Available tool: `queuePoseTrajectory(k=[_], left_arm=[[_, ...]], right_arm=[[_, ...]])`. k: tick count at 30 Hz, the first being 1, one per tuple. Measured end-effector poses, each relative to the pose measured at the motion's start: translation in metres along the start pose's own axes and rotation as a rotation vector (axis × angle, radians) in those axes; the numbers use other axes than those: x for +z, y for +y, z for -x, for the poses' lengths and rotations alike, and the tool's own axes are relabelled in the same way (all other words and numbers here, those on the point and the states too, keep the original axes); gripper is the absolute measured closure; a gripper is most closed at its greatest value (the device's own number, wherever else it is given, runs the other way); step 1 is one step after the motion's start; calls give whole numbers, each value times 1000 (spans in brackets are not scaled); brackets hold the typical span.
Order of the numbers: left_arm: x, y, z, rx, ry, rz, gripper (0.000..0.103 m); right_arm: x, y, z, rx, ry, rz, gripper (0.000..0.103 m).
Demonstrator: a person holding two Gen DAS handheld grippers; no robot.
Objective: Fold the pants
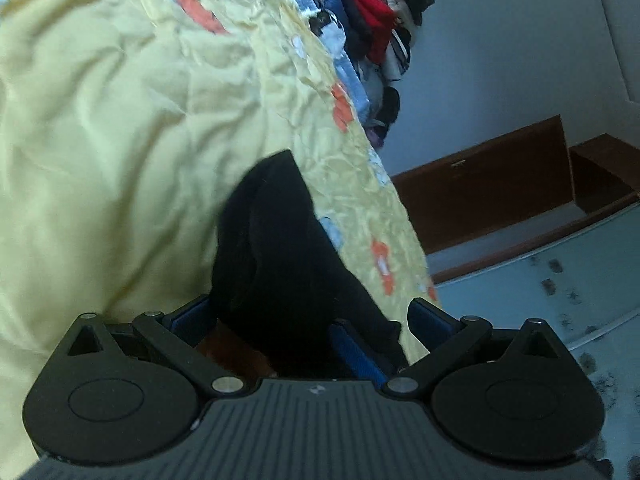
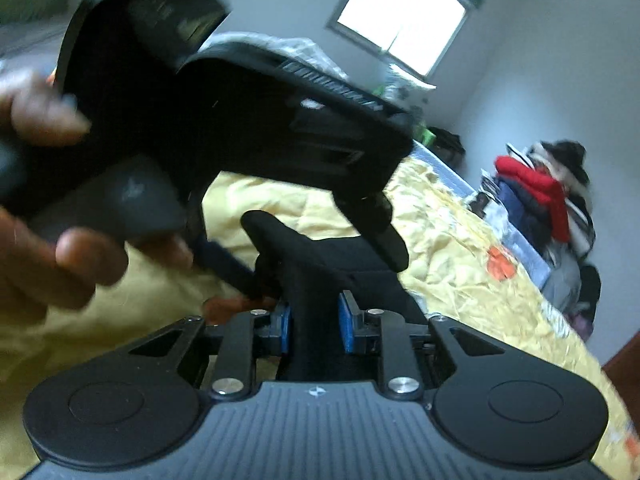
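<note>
2 grippers on black pants above yellow bedspread. Right gripper: blue fingers pinched on bunched fabric. Left gripper: fingers spread wide, cloth draped between, grip not established. Pants running away from camera, hem far end. Clothes pile at bed's edge; window, white walls, wooden furniture.

The left hand-held gripper has its blue-padded fingers spread wide apart, dark cloth lying between them. The right hand-held gripper has its blue pads drawn close, pinching black fabric. In the right wrist view, the left one crosses ahead, above and to the left, tilted, gripped by the person's hand.
</note>
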State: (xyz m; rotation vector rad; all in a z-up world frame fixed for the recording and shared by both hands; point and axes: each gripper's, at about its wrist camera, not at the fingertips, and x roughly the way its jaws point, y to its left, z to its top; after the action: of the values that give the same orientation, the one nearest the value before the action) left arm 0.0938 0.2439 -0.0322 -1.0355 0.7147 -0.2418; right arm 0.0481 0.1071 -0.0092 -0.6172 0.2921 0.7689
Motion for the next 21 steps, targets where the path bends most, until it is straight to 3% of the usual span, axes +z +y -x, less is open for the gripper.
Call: queuePoseTrajectory(k=[7,10,12,13,14,16,19,21], left_arm=[[7,4,-19,-108,17,90,1],[12,1,-22,-93,30,92,1],[14,0,-23,-83,40,70,1],[15,1,-22,-81,46,63,1],[16,2,-21,-86,52,60,1],[18,5,-17,-100,53,59,1],[23,12,-11,-109,53,63,0],[26,11,-13,-109,77,42,0]], right_arm=[[-3,-23,7,42,-17,-191,80],[-6,-24,11,55,-17,-196,78],[-7,-16,13,41,-5,-145,72],[-7,-12,13,39,6,-107,60],[-8,-5,13,33,21,-55,38],[-10,8,14,14,23,31,24],[-12,28,3,-36,41,157,24],[-12,35,-3,-54,45,176,25]])
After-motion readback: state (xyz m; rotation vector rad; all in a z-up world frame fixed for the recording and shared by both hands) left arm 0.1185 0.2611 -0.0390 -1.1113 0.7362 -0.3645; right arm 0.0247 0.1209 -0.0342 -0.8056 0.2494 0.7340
